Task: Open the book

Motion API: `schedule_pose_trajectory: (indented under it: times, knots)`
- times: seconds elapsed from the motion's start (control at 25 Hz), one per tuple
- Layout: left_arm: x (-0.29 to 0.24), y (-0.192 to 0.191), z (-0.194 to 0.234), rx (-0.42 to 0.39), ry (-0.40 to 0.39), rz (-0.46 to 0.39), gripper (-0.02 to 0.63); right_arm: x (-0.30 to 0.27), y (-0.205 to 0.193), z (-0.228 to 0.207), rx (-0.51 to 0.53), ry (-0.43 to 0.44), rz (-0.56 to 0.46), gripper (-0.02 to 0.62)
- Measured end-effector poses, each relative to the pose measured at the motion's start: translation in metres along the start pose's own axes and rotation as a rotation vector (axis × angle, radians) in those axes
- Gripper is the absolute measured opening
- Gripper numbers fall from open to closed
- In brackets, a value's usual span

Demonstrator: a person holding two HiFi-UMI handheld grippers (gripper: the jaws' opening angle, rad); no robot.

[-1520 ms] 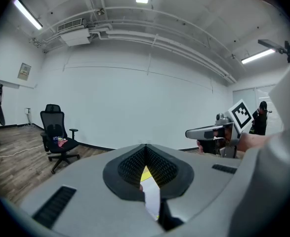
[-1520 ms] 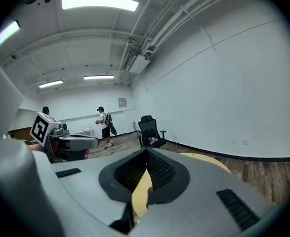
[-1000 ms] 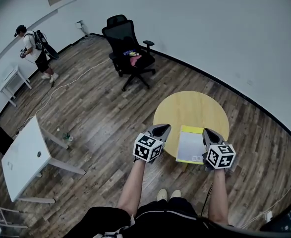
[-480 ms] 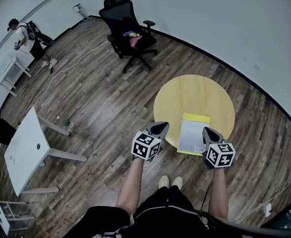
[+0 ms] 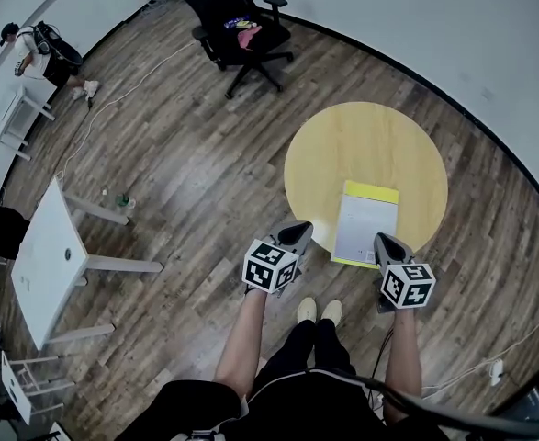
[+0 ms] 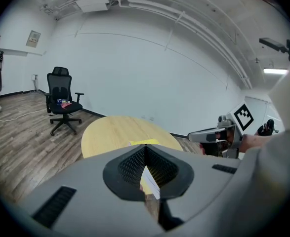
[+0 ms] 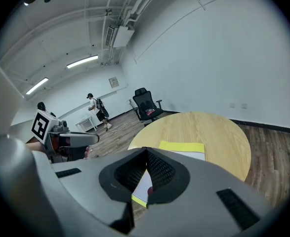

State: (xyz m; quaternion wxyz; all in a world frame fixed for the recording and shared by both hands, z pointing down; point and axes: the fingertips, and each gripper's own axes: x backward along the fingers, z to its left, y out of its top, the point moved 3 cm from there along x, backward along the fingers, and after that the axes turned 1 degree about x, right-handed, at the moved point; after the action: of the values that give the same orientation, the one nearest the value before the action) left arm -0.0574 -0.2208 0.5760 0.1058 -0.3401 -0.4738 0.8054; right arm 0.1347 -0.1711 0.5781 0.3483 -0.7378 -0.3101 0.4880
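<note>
Two grippers are in view, one in each hand, both held low at the near side of a round yellow table [image 5: 365, 145].

1. Left gripper [image 5: 300, 231]: jaws clenched, tips meeting, nothing between them. It sits just off the table's near-left rim, over the wooden floor [image 5: 196, 182], left of the book and apart from it.
2. Right gripper [image 5: 382, 241]: jaws likewise pressed together and empty. Its tip lies at the book's near-right corner (contact with the cover cannot be judged from any view).
3. Book [image 5: 367, 226]: closed and lying flat on the near part of the table, slightly right of centre. Its cover is pale, with a yellow strip along the far edge. The near edge reaches the table's near rim. It lies between the two grippers.
4. Surroundings: a black office chair [image 5: 237, 26] stands well beyond the table to the far left, with small coloured items on its seat. A white table [image 5: 49, 269] stands at the left, well apart from the round one. A second person [image 5: 35, 49] stands at the far left by the wall. The operator's shoes [image 5: 319, 310] show on the floor just short of the round table
</note>
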Motion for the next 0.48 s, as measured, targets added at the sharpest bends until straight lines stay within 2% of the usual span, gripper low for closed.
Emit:
schedule_pose_trajectory:
  times: [0.48]
  knots:
    - [-0.006,-0.089,0.008,0.102,0.027,0.114,-0.002,-0.019,-0.09,-0.001,-0.078,0.03,0.131,-0.003]
